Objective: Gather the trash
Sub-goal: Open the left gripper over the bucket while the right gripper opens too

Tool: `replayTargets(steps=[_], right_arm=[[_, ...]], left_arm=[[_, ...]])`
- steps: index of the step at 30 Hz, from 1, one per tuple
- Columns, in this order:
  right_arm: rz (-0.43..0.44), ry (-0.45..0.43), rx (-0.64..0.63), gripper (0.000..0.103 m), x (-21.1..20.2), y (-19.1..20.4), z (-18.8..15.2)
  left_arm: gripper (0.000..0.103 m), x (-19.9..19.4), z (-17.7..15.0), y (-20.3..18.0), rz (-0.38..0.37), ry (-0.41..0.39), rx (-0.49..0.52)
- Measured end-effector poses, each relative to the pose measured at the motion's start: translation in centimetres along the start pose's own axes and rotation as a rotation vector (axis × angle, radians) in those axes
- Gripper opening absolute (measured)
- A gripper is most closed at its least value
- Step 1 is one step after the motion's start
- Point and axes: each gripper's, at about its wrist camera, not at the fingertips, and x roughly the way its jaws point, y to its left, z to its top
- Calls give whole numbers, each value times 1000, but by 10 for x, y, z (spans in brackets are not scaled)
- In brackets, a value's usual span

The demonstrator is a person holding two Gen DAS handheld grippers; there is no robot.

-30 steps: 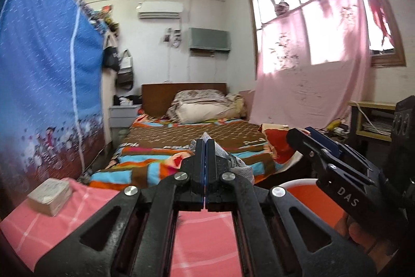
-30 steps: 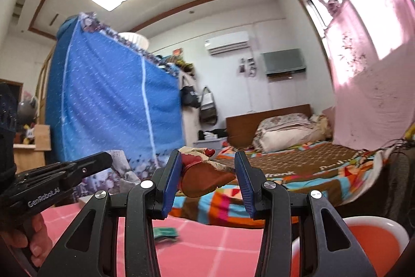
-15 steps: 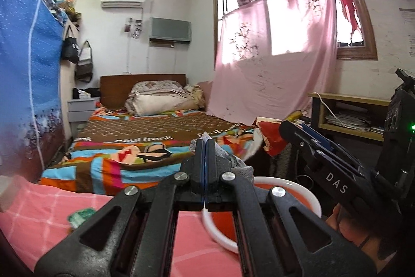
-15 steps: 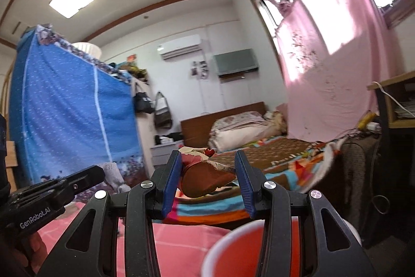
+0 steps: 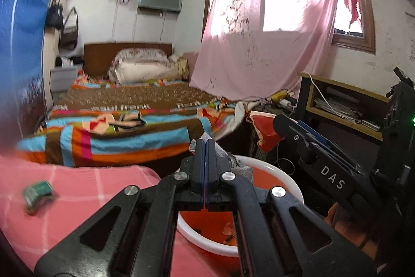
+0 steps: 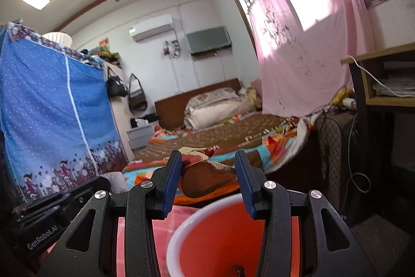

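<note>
Left wrist view, nearest first: left gripper (image 5: 206, 147) clamping fully closed on a crumpled grey-white wrapper (image 5: 234, 160), the scrap poking out at 1 o'clock of the fingertips, hanging above the near rim of the red bin with white rim (image 5: 290, 179). Already lying inside the bin: a few small scraps. At 9 o'clock, resting on the pink checked tablecloth (image 5: 85, 181): one green wrapper (image 5: 39, 192), not yet collected.

Right wrist view: right gripper (image 6: 207, 168) pinching a brown-and-red snack wrapper (image 6: 205, 178) at a narrow-to-medium opening, poised over the same bin's far rim at 12 o'clock. Beyond, at 12 o'clock: the bed with a striped quilt (image 6: 259, 131).

Risks: releasing while close to the rim, letting light film drift onto the cloth or floor; both grippers crowding one opening and colliding; thin wrapper clinging to a pad after opening.
</note>
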Motion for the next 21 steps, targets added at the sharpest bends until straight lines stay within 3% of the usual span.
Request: replayTargets(steps=[13, 21], right_arm=[[-54, 116, 58, 43, 14, -21, -10], [-61, 138, 85, 45, 17, -26, -12]], left_arm=[[5, 36, -13, -5, -49, 153, -47], [30, 45, -21, -1, -62, 220, -88]])
